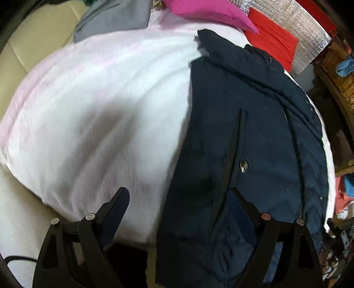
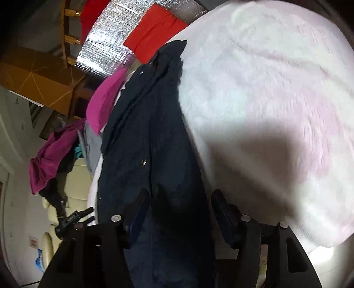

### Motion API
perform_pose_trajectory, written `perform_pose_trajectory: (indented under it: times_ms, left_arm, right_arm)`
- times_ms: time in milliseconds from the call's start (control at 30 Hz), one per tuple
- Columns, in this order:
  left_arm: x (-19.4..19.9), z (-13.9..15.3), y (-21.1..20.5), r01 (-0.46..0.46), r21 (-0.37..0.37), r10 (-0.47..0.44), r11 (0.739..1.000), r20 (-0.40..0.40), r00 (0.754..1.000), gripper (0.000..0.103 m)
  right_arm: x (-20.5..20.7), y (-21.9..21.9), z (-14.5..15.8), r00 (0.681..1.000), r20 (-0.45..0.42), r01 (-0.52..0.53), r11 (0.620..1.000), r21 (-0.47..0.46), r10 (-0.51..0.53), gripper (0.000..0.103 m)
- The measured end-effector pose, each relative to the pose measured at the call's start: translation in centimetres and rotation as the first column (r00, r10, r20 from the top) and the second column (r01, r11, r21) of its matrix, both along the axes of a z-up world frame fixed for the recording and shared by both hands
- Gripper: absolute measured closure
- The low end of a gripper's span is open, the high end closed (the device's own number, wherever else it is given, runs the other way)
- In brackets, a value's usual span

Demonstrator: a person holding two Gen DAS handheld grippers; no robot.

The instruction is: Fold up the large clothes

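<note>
A dark navy jacket (image 1: 247, 137) lies lengthwise on a fluffy white-pink blanket (image 1: 99, 106). A small metal zip pull (image 1: 243, 166) shows on its front. My left gripper (image 1: 179, 195) is open, its fingers straddling the jacket's near left edge just above the cloth. In the right wrist view the same jacket (image 2: 154, 144) runs away from the camera beside the blanket (image 2: 265, 110). My right gripper (image 2: 180, 197) is open, fingers on either side of the jacket's near end. Neither gripper holds anything.
A magenta cushion (image 1: 210, 13), red cloth (image 1: 272, 39) and grey garment (image 1: 115, 17) lie at the blanket's far end. A silver foil panel (image 2: 106, 46), wooden furniture (image 2: 37, 79) and a pile of magenta clothes (image 2: 50, 152) stand beyond. A wicker shelf (image 1: 340, 82) is at right.
</note>
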State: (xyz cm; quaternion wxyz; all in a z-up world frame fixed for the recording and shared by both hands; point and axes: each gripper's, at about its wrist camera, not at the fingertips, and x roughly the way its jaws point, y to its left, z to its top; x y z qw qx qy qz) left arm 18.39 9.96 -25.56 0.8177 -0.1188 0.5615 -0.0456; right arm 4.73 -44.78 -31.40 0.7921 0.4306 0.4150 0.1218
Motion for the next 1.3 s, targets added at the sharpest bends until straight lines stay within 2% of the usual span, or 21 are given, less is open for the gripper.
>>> perform_pose_trajectory:
  times_ms: [67, 200, 267, 300, 333, 400, 467, 533, 667, 700, 733, 767, 833, 933, 1000, 1033, 1100, 1133, 1200, 1267, 1300]
  left_arm:
    - [-0.8, -0.4, 0.1, -0.002, -0.029, 0.001, 1.0, -0.022, 1.0, 0.016]
    - [-1.6, -1.6, -0.2, 0.018, -0.064, -0.023, 0.998, -0.08, 0.997, 0.052]
    - [-2.1, -1.8, -0.6, 0.024, -0.046, -0.028, 0.999, -0.085, 0.996, 0.054]
    - [-2.3, -1.8, -0.8, 0.029, -0.042, -0.032, 0.999, -0.082, 0.996, 0.054]
    - [-2.4, -1.8, -1.0, 0.033, -0.042, -0.036, 0.999, -0.082, 0.996, 0.054]
    - [-2.4, -2.0, -1.2, 0.028, -0.037, -0.031, 0.999, -0.088, 0.996, 0.05]
    - [-2.5, -2.8, -1.3, 0.017, -0.023, -0.02, 1.0, -0.139, 0.99, 0.036]
    - [-2.6, -3.2, -1.4, 0.016, -0.036, -0.022, 0.999, -0.158, 0.987, 0.034]
    - [-3.4, -3.5, -2.6, 0.062, -0.089, -0.076, 0.994, -0.166, 0.983, 0.034]
    - [-3.5, -3.5, -3.1, 0.072, -0.082, -0.085, 0.994, -0.156, 0.984, 0.038]
    - [-3.7, -3.3, -3.3, 0.08, -0.084, -0.092, 0.993, -0.147, 0.985, 0.047]
    - [-3.9, -3.1, -3.5, 0.091, -0.099, -0.104, 0.991, -0.136, 0.985, 0.067]
    - [-4.2, -2.5, -4.6, 0.1, -0.109, -0.112, 0.989, -0.11, 0.988, 0.078]
    - [-4.2, -1.5, -5.5, 0.13, -0.126, -0.139, 0.983, -0.064, 0.988, 0.081]
    - [-4.3, -1.5, -5.8, 0.146, -0.12, -0.154, 0.982, -0.061, 0.986, 0.081]
    - [-4.3, -1.9, -5.9, 0.143, -0.116, -0.152, 0.983, -0.075, 0.985, 0.079]
    - [-3.2, -3.0, -5.7, 0.138, -0.133, -0.153, 0.981, -0.113, 0.982, 0.065]
    - [-3.0, -3.2, -5.5, 0.134, -0.142, -0.151, 0.981, -0.119, 0.981, 0.065]
    - [-2.5, -2.9, -5.5, 0.13, -0.15, -0.148, 0.98, -0.111, 0.983, 0.069]
    - [-2.6, -2.0, -5.6, 0.146, -0.149, -0.16, 0.978, -0.084, 0.984, 0.084]
    - [-2.4, -1.6, -5.5, 0.161, -0.146, -0.172, 0.976, -0.069, 0.983, 0.086]
  right_arm:
    - [-0.3, 0.5, -0.1, 1.0, 0.009, -0.022, 1.0, 0.019, 0.022, 0.039]
    - [-0.6, 1.0, -0.2, 0.999, 0.026, -0.036, 0.999, 0.036, 0.035, 0.039]
    - [-0.6, 1.2, -0.1, 0.998, 0.046, -0.056, 0.996, 0.066, 0.053, 0.041]
    - [-0.7, 1.5, 0.1, 0.996, 0.056, -0.071, 0.995, 0.072, 0.067, 0.05]
    - [-0.7, 1.7, 0.1, 0.996, 0.054, -0.076, 0.995, 0.057, 0.073, 0.053]
    - [-0.5, 2.0, 0.1, 0.995, 0.031, -0.091, 0.996, 0.024, 0.09, 0.053]
    - [-0.5, 2.0, -0.2, 0.995, 0.016, -0.097, 0.995, 0.028, 0.097, 0.053]
    - [-0.4, 2.0, -0.7, 0.996, -0.02, -0.088, 0.996, 0.033, 0.089, 0.051]
    - [-0.4, 2.4, -0.7, 0.996, -0.016, -0.089, 0.995, 0.042, 0.09, 0.047]
    - [-0.4, 2.5, -0.6, 0.996, -0.015, -0.089, 0.996, 0.029, 0.089, 0.055]
    - [-0.4, 2.7, -0.2, 0.995, 0.002, -0.1, 0.995, 0.025, 0.1, 0.077]
    - [-0.5, 2.9, 0.3, 0.995, 0.023, -0.102, 0.995, 0.017, 0.102, 0.079]
    - [-0.8, 3.1, 1.8, 0.992, 0.076, -0.1, 0.995, -0.017, 0.101, 0.082]
    - [-0.7, 3.0, 2.6, 0.99, 0.089, -0.109, 0.994, -0.022, 0.111, 0.082]
    - [-0.5, 3.2, 1.9, 0.991, 0.038, -0.124, 0.992, -0.032, 0.125, 0.078]
    - [-0.3, 3.2, 1.2, 0.992, 0.003, -0.128, 0.991, -0.028, 0.128, 0.078]
    - [-0.4, 3.0, 0.3, 0.993, -0.017, -0.115, 0.993, -0.007, 0.115, 0.072]
    - [-0.5, 3.0, -0.1, 0.994, -0.023, -0.107, 0.994, 0.013, 0.107, 0.067]
    - [-0.4, 3.2, -0.1, 0.994, -0.018, -0.108, 0.994, 0.01, 0.109, 0.066]
    - [-0.3, 3.6, 1.1, 0.992, 0.017, -0.128, 0.991, -0.044, 0.129, 0.074]
    - [-0.3, 3.6, 1.5, 0.991, 0.028, -0.13, 0.99, -0.054, 0.132, 0.082]
